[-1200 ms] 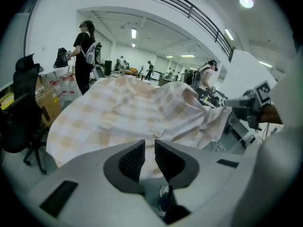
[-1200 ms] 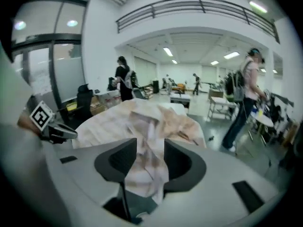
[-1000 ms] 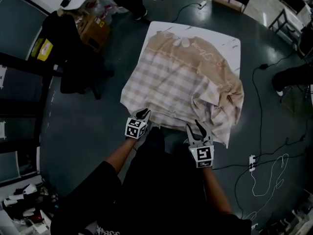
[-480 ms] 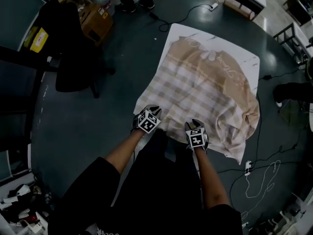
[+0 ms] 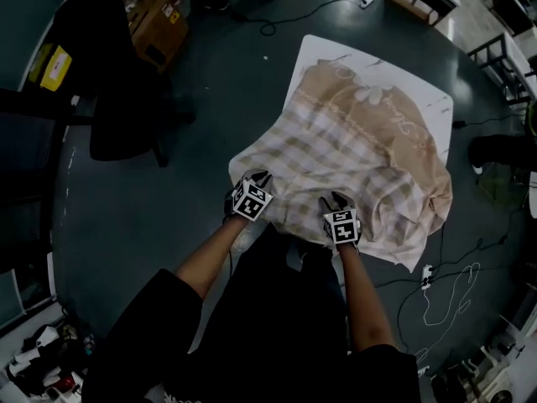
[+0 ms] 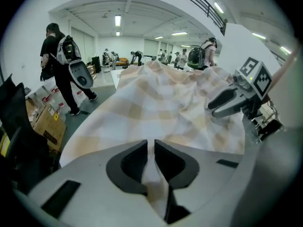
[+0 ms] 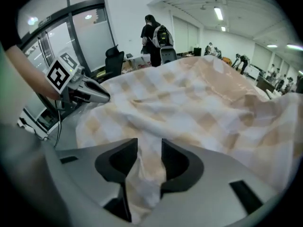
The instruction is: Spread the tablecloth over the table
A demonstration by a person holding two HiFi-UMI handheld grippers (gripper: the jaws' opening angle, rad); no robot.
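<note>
Though the tablecloth (image 5: 352, 149) covers most of the table (image 5: 323, 49), it is rumpled at 4 o'clock.
The left gripper (image 6: 150, 148) and right gripper (image 7: 149, 148) pinch its 6 o'clock hem; pulling it flat seems left.

Table (image 5: 323, 50) near edge hidden under tablecloth (image 5: 361, 154); distant people (image 6: 137, 57) too small to tell.

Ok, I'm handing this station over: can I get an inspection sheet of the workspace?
Surface: white table, bare along its far end.
Job's things: tablecloth, checked, rumpled on the right, overhanging the near edge.
Clutter: cardboard box, black chair on the floor.
Grippers: left gripper and right gripper, jaws each shut on the tablecloth's near edge.
Cables: white cable and power strip on the floor, right.
Surroundings: people standing beyond the table.
</note>
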